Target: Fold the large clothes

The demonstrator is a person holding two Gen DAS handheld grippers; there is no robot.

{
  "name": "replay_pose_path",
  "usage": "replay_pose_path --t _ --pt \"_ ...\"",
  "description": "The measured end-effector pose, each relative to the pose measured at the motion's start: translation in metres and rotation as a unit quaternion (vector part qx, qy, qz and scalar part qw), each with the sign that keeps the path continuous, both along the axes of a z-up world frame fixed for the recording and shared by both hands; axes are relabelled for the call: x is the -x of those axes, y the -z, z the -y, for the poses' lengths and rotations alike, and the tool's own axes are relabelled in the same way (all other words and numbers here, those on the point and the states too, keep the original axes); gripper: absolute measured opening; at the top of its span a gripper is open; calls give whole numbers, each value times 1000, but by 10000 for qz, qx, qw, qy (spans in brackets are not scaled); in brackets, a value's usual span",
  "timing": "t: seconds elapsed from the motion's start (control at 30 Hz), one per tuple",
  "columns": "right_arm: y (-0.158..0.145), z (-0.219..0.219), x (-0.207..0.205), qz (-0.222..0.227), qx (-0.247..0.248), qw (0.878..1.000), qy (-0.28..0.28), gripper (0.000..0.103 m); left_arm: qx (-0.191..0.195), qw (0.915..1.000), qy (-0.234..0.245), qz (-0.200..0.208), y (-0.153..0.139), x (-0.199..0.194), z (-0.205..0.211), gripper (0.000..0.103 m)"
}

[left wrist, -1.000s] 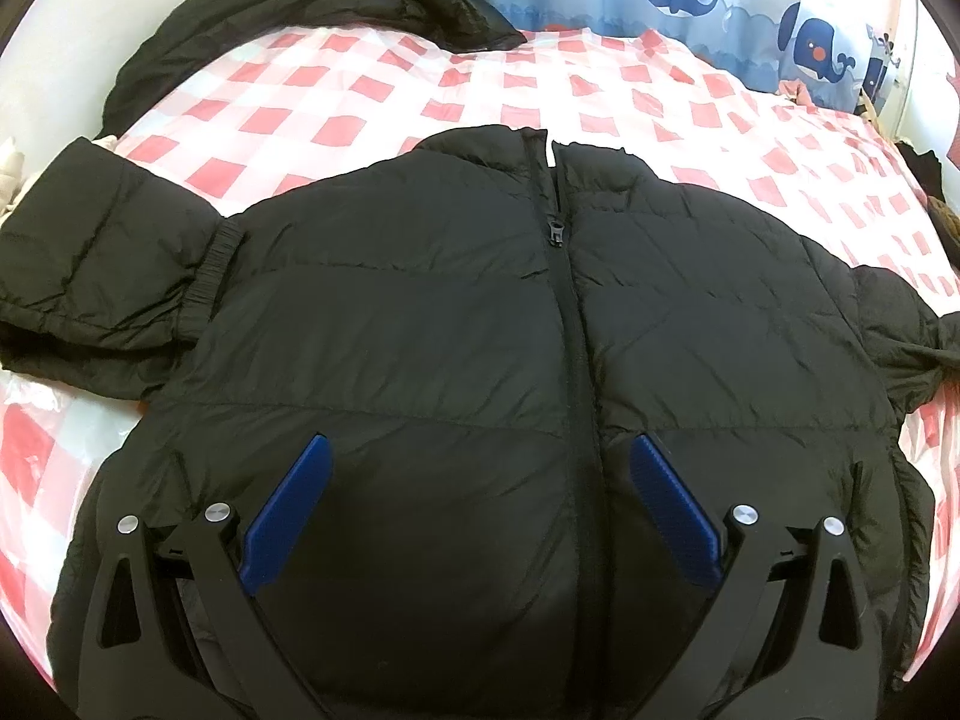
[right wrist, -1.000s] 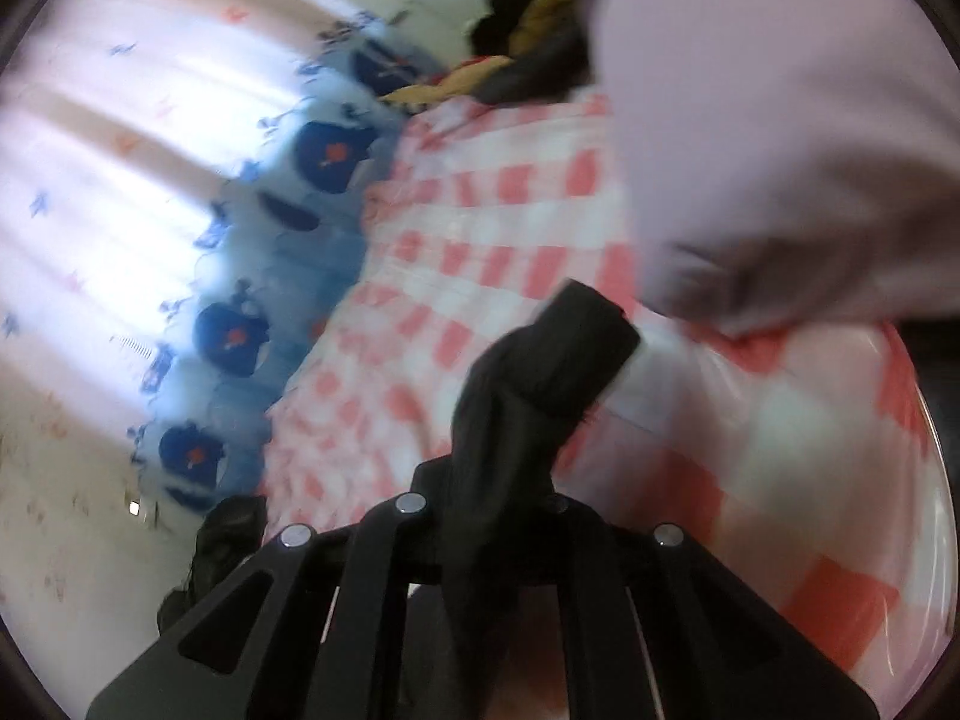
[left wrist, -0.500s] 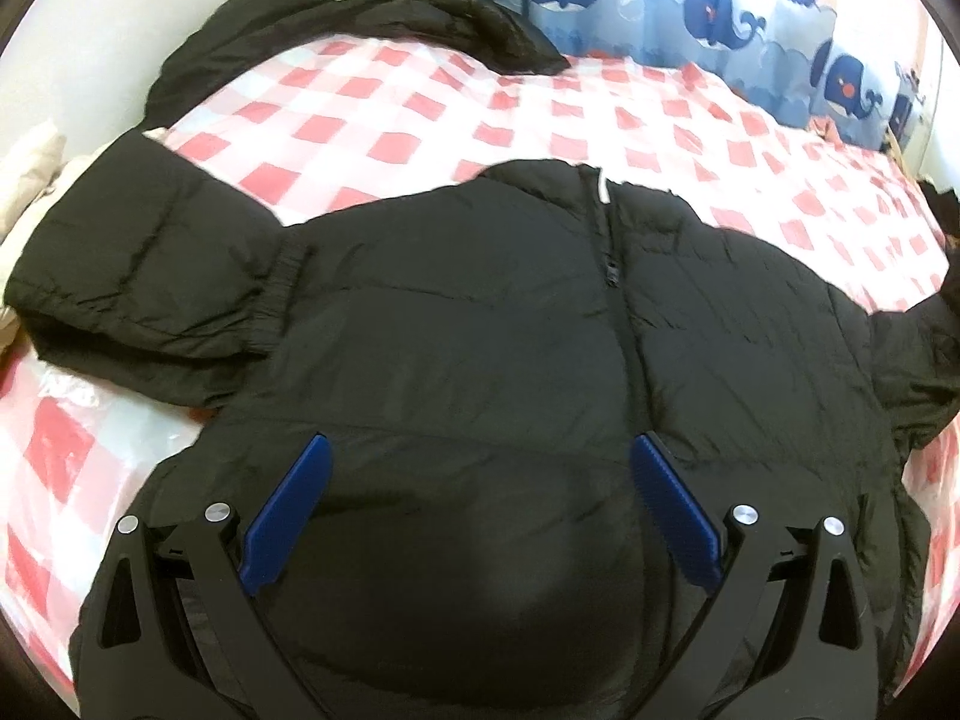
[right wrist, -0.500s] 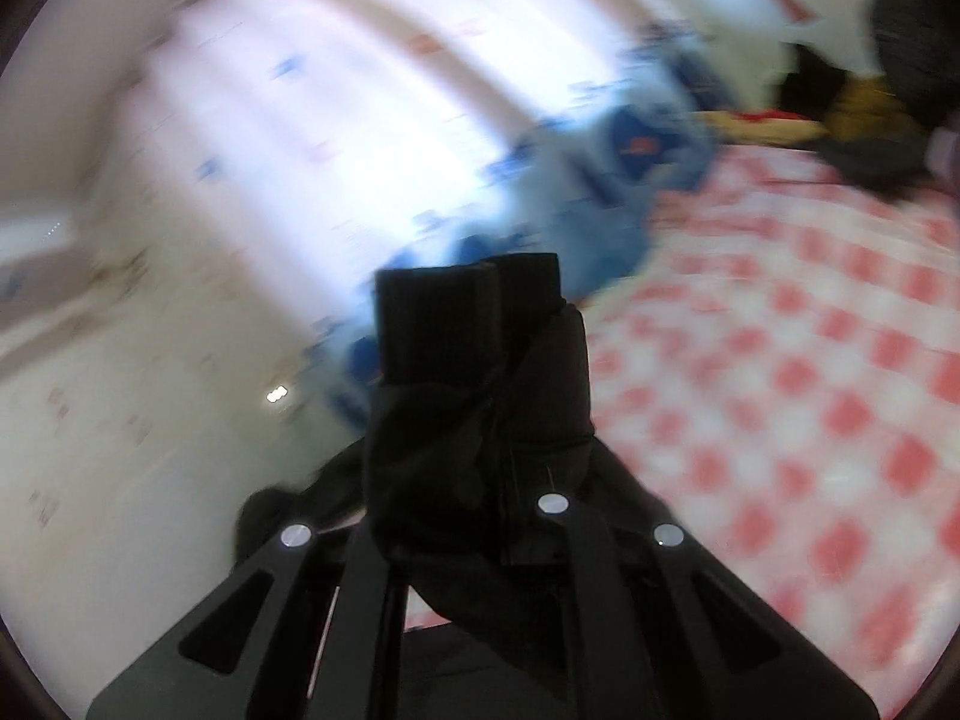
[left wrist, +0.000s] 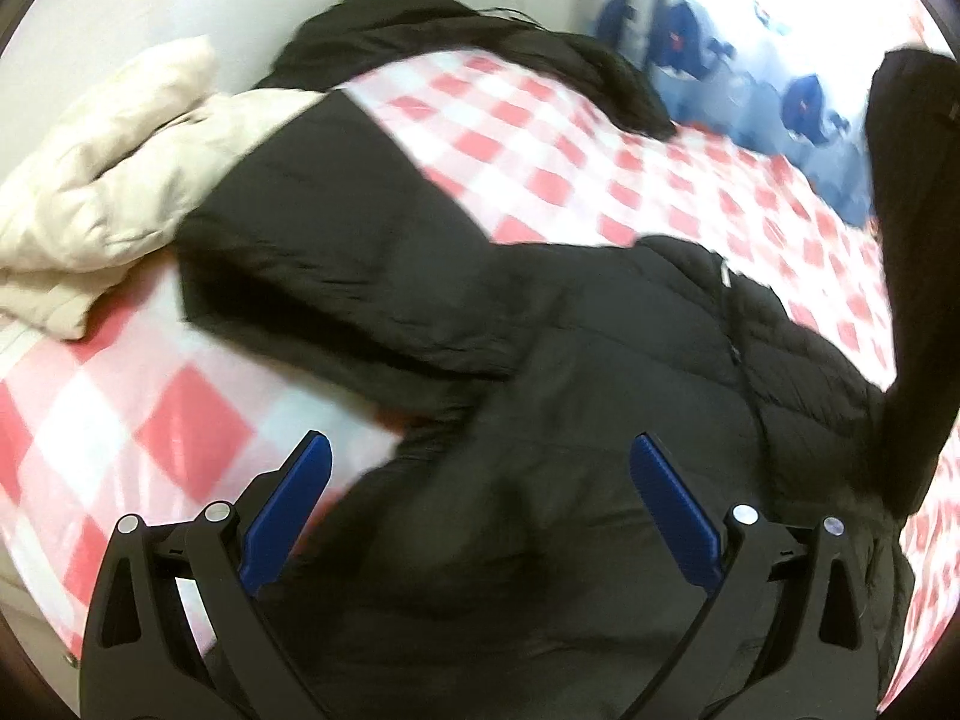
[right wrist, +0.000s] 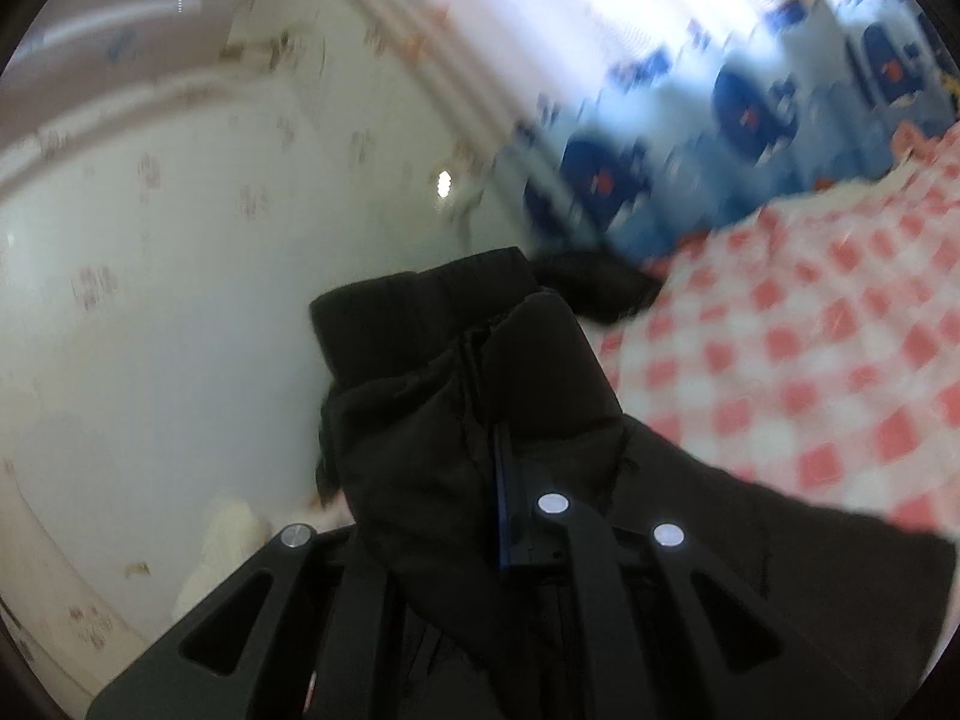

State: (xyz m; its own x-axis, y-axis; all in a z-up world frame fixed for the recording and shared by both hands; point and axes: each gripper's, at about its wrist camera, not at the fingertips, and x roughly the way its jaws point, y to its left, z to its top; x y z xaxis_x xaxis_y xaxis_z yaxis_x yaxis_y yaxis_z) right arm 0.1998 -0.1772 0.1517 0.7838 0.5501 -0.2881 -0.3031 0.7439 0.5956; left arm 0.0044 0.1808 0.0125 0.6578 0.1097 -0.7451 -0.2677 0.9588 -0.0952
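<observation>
The left gripper (left wrist: 480, 516) hovers spread above the black puffer jacket (left wrist: 600, 420); the right gripper (right wrist: 498, 480) pinches its sleeve (right wrist: 456, 372). No readable writing.

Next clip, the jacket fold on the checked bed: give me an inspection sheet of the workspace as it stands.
Surface: bed with red-and-white checked sheet, partly covered.
Job's things: black puffer jacket spread front up, zipped; one sleeve lifted off the bed.
Clutter: cream padded garment at the bed's edge; second dark garment by the wall.
Grippers: left gripper open above the jacket's hem, holding nothing; right gripper shut on the sleeve near its cuff.
Cables: nothing seen.
Surroundings: whale-print curtain, pale patterned wall.
</observation>
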Motion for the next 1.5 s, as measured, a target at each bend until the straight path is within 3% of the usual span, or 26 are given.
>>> replay_pose_path --t 0.23,0.43,0.47,0.53,0.63,0.7,0.83,0.9,0.97,1.1,1.17,1.23,1.3,1.37,1.43,1.5 --pt "89 -98 -11 -742 665 9939 -482 8 212 9994 -260 26 -4 9 -36 96" --pt "151 -146 -21 -1348 1140 9794 -977 11 296 9992 -283 21 -4 7 -36 96" --pt "163 -155 -24 -1544 1205 9743 -1110 16 289 9992 -274 23 -4 10 -36 96" --pt "185 -170 -28 -1917 1289 9625 -1424 55 296 9992 -253 -3 -3 8 -33 96" --pt "198 -179 -26 -2145 1378 9519 -1701 65 326 9992 -246 -17 -1 8 -33 96" --pt "185 -171 -18 -2054 1089 9541 -1889 68 364 9990 -243 -27 0 6 -33 96" --pt "143 -120 11 -1475 423 9723 -1765 83 374 9990 -257 -16 0 5 -30 96" --pt "128 -72 31 -1241 501 9844 -1141 85 265 9993 -259 50 -2 5 -23 96" --pt "126 -28 44 -1277 829 9877 -356 86 74 9997 -190 156 -4 3 -11 96" --pt "161 59 58 -1854 983 9750 735 87 -267 9984 169 474 -18 -25 40 96" --pt "187 85 58 -2222 727 9685 852 87 -340 9965 507 575 -26 -40 68 96" --pt "206 93 58 -2426 629 9652 745 87 -679 9923 766 696 -30 -60 99 96" --pt "220 94 60 -2491 504 9649 668 87 -950 9890 1048 435 -16 -91 126 96" --pt "229 93 61 -2520 424 9648 619 87 -876 9891 1182 -101 10 -118 138 96" --pt "233 96 63 -2567 248 9641 634 87 -1015 9802 1436 -913 53 -147 150 96" --pt "228 102 68 -2572 -151 9635 724 87 -1318 9704 1643 -1178 73 -154 155 96"
